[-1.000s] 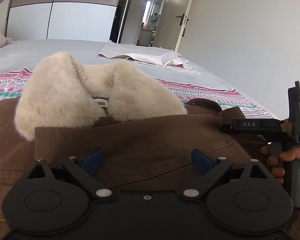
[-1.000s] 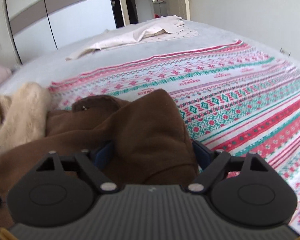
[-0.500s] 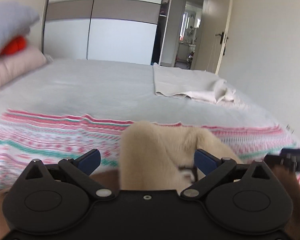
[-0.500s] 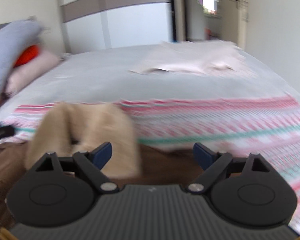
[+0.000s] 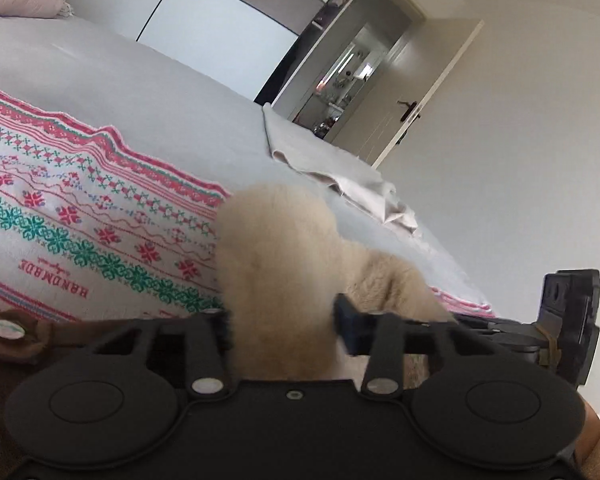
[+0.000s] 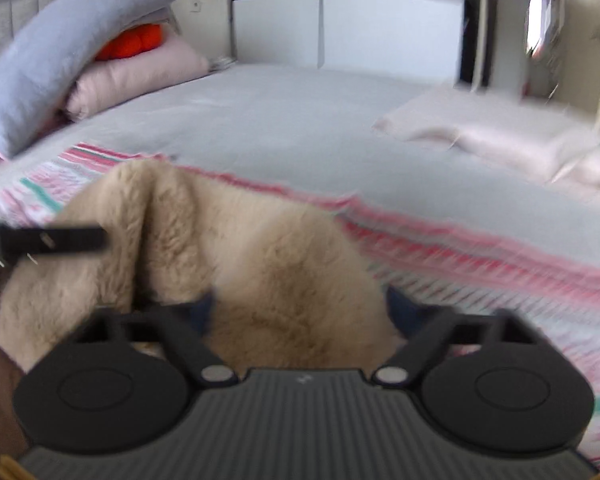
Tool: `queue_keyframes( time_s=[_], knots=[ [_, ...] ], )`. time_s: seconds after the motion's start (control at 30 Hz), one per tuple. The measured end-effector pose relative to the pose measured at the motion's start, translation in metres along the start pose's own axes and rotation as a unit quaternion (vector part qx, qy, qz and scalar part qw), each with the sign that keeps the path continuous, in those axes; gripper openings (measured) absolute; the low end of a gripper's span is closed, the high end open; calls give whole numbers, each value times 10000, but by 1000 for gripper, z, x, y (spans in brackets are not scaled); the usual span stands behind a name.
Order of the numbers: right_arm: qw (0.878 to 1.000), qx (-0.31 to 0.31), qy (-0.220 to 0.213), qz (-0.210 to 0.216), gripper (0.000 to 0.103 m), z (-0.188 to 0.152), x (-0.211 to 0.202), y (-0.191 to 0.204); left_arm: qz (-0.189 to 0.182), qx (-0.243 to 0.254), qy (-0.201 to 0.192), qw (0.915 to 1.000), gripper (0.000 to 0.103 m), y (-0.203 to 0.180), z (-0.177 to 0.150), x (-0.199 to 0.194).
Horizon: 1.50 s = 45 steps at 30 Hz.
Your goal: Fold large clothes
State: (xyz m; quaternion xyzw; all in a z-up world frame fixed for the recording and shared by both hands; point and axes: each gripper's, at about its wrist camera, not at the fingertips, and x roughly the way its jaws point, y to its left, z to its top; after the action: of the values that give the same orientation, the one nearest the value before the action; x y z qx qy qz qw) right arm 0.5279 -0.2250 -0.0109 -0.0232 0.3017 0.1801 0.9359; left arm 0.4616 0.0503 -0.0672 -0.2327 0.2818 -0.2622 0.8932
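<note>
A brown coat (image 5: 16, 336) with a cream fur collar (image 5: 276, 248) lies on the patterned blanket (image 5: 60, 208) on the bed. My left gripper (image 5: 282, 316) has closed partway onto one lobe of the fur collar, with the fur filling the gap between its fingers. My right gripper (image 6: 300, 312) is open around the other side of the collar (image 6: 240, 248), its fingers wide apart with fur between them. The right gripper's body shows at the right edge of the left wrist view (image 5: 564, 320). The left gripper's finger shows at the left of the right wrist view (image 6: 52, 240).
A folded pale cloth (image 6: 492, 140) lies on the grey sheet (image 6: 280, 120) further back. A grey blanket (image 6: 60, 40), a pink pillow (image 6: 136, 76) and an orange item (image 6: 132, 40) are stacked at the headboard. A wardrobe and an open door stand behind the bed.
Both grippers swung up from the brown coat body to the fur collar. The left gripper's fingers have narrowed onto the fur. The right view has turned left toward the headboard.
</note>
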Motion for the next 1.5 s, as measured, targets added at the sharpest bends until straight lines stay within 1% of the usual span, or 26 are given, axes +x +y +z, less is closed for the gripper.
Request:
queue_keyframes(
  time_s=[0.1, 0.13, 0.2, 0.23, 0.27, 0.3, 0.33, 0.37, 0.4, 0.47, 0.53, 0.6, 0.63, 0.67, 0.73, 0.77, 0.8, 0.87, 0.9, 0.97, 1.03, 1.13, 1.27, 1.37, 1.43, 1.5],
  knots=[
    [9937, 803, 93, 778, 35, -14, -2, -25, -502, -558, 85, 9971, 25, 11, 6, -10],
    [9868, 1177, 121, 1108, 31, -17, -8, -36, -751, -973, 119, 9923, 24, 20, 9, -13],
    [9621, 1970, 45, 1883, 29, -26, -24, -61, -1291, -1882, 107, 9736, 23, 43, 11, -20],
    [9396, 2490, -76, 2347, 28, -33, -32, -77, -1451, -2271, 89, 9630, 23, 53, 10, -21],
    [9046, 3155, -247, 2856, 26, -43, -36, -96, -1546, -2574, 71, 9538, 23, 60, 6, -19],
    [8678, 3760, -320, 3233, 25, -53, -36, -110, -1531, -2772, 66, 9485, 23, 64, 2, -16],
    [8434, 4180, -287, 3364, 25, -60, -33, -119, -1258, -2772, 101, 9525, 23, 64, 1, -12],
    [8397, 4349, -200, 3246, 25, -64, -29, -123, -867, -2545, 133, 9631, 24, 59, -1, -8],
    [8441, 4449, -83, 2991, 25, -65, -23, -122, -634, -2240, 75, 9725, 26, 51, -1, -6],
    [8495, 4590, -59, 2600, 27, -67, -12, -119, -269, -1688, -67, 9853, 31, 32, 2, -10],
    [8655, 4397, -229, 2389, 31, -62, -13, -112, -66, -1471, -228, 9888, 41, 23, 5, -16],
    [8932, 3963, -336, 2099, 44, -52, -23, -98, 44, -1465, -480, 9880, 48, 16, 11, -28],
    [9097, 3692, -416, 1855, 57, -46, -32, -89, 82, -1371, -722, 9879, 57, 14, 14, -37],
    [9278, 3360, -559, 1522, 71, -41, -43, -80, 207, -1169, -992, 9880, 60, 7, 16, -46],
    [9599, 2520, -1011, 697, 74, -34, -66, -59, 505, -486, -1433, 9872, 60, -7, 20, -59],
    [9712, 1991, -1284, 264, 72, -32, -78, -44, 574, -147, -1512, 9867, 57, -14, 19, -62],
    [9767, 1435, -1590, -149, 69, -31, -87, -29, 571, 162, -1550, 9861, 57, -18, 16, -61],
    [9756, 416, -2033, -712, 39, -35, -95, 0, 358, 655, -1474, 9862, 46, -28, 11, -53],
    [9750, 103, -2094, -744, 32, -37, -94, 8, 347, 882, -1314, 9868, 39, -32, 8, -46],
    [9778, -230, -1988, -618, 17, -40, -88, 20, 710, 1449, -1031, 9815, 29, -39, 3, -28],
    [9818, -359, -1685, -798, 16, -38, -76, 25, 1158, 1656, -687, 9770, 26, -35, -2, -9],
    [9880, -218, -1213, -931, 16, -31, -51, 18, 1514, 1387, -402, 9779, 27, -16, 4, 11],
    [9913, 48, -639, -1150, 16, -30, -25, 7, 1586, 869, -124, 9834, 31, 9, 6, 22],
    [9931, 334, -509, -1004, 16, -38, -21, -4, 1618, 848, -152, 9831, 38, 1, 3, 9],
    [9930, 541, -568, -881, 17, -38, -27, -8, 1653, 798, -325, 9825, 53, -9, 4, -2],
    [9900, 871, -686, -876, 21, -36, -52, -12, 2059, 743, -441, 9747, 75, -19, 6, -13]
  ],
)
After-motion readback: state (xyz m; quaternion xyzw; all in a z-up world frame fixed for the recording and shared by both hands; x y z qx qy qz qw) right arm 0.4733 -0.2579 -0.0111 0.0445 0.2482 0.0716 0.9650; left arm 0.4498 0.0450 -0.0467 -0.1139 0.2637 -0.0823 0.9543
